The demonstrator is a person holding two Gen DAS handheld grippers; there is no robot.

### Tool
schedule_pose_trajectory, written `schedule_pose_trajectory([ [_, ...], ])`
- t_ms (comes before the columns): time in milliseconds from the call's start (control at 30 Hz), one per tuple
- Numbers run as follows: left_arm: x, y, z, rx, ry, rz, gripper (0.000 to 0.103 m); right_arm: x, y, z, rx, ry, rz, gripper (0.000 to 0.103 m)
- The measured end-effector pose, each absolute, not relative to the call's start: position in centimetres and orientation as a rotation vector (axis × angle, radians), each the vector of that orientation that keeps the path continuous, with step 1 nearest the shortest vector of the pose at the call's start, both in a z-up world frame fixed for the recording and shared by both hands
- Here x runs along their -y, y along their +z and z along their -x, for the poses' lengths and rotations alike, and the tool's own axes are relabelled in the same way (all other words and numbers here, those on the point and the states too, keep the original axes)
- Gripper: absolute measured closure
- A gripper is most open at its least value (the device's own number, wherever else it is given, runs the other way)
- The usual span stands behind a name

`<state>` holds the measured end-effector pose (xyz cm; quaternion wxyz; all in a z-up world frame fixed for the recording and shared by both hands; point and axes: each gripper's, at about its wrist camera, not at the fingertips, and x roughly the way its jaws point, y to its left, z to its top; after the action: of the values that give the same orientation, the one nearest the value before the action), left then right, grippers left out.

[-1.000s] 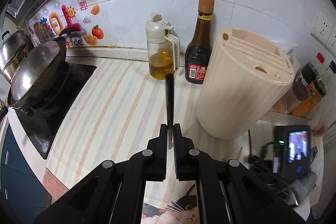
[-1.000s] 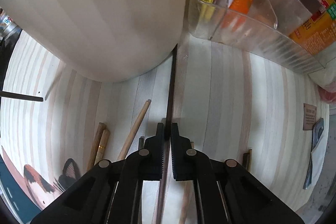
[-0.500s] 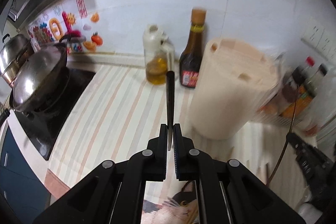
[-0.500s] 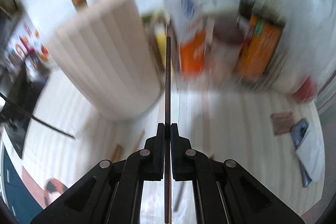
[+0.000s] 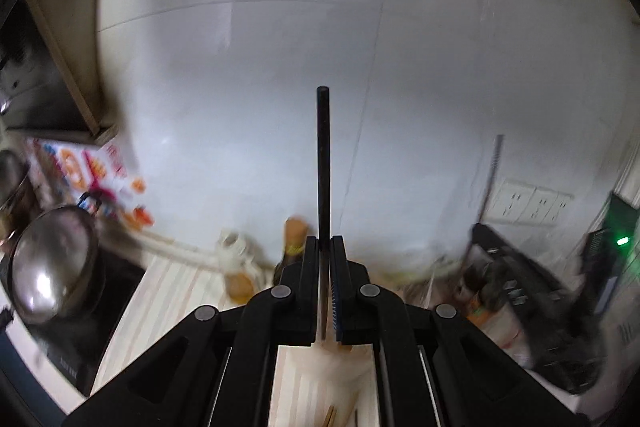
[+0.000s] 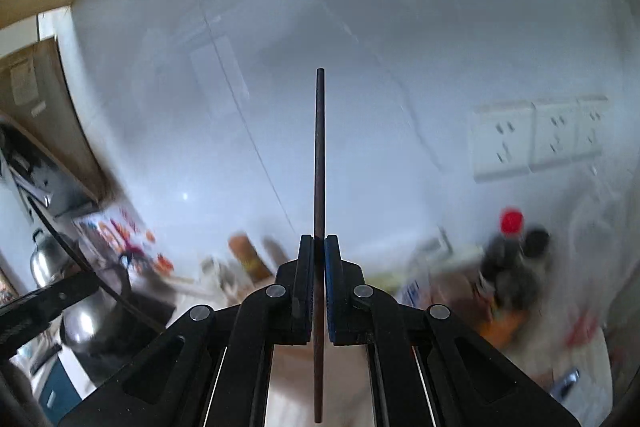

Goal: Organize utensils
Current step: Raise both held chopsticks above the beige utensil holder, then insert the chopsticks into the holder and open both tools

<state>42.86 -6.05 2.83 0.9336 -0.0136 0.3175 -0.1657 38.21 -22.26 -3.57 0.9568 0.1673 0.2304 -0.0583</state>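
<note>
Left gripper (image 5: 324,283) clamped on a black chopstick (image 5: 323,163), jaws pressed against its lower end so that the stick runs straight toward 12 o'clock, its blunt tip set against the white tiled wall (image 5: 248,75). Right gripper (image 6: 319,287) likewise pinching a dark chopstick (image 6: 319,155), held partway along: a long stretch reaching toward 12 o'clock, a shorter tail passing back between the jaws toward 6 o'clock.

In the left wrist view, at 9 o'clock, a steel wok (image 5: 52,263) on a black stovetop (image 5: 92,311), with colourful wall stickers (image 5: 92,171) just above it. Striped countertop (image 5: 168,291) at 7 o'clock. Near the finger bases at 6 o'clock, a pale utensil holder (image 5: 332,363) (blurred, mostly hidden behind the jaws). Brown-capped bottle (image 5: 295,231) just left of the held stick, an oil dispenser (image 5: 232,251) beside it. Wall sockets (image 5: 528,203) at 3 o'clock.

In the right wrist view, wall sockets (image 6: 536,135) at 3 o'clock, a red-capped bottle (image 6: 510,223) among blurred condiment jars at 4 o'clock, a kettle (image 6: 46,259) at 8 o'clock. Much of the lower scene smeared with motion blur in both views.
</note>
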Motion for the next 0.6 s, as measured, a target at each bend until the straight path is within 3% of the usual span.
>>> schedule_pose_trajectory([
  [167,8.0,2.9,-47.3,-0.658,-0.371,0.015,0.100,22.0,-3.5,-43.4,-0.468,-0.126,-0.331,0.098],
  [600,10.4,-3.6,-53.3,-0.825,-0.436,0.034,0.100,22.5,-8.6,-49.2,-0.480,-0.138,-0.315,0.098],
])
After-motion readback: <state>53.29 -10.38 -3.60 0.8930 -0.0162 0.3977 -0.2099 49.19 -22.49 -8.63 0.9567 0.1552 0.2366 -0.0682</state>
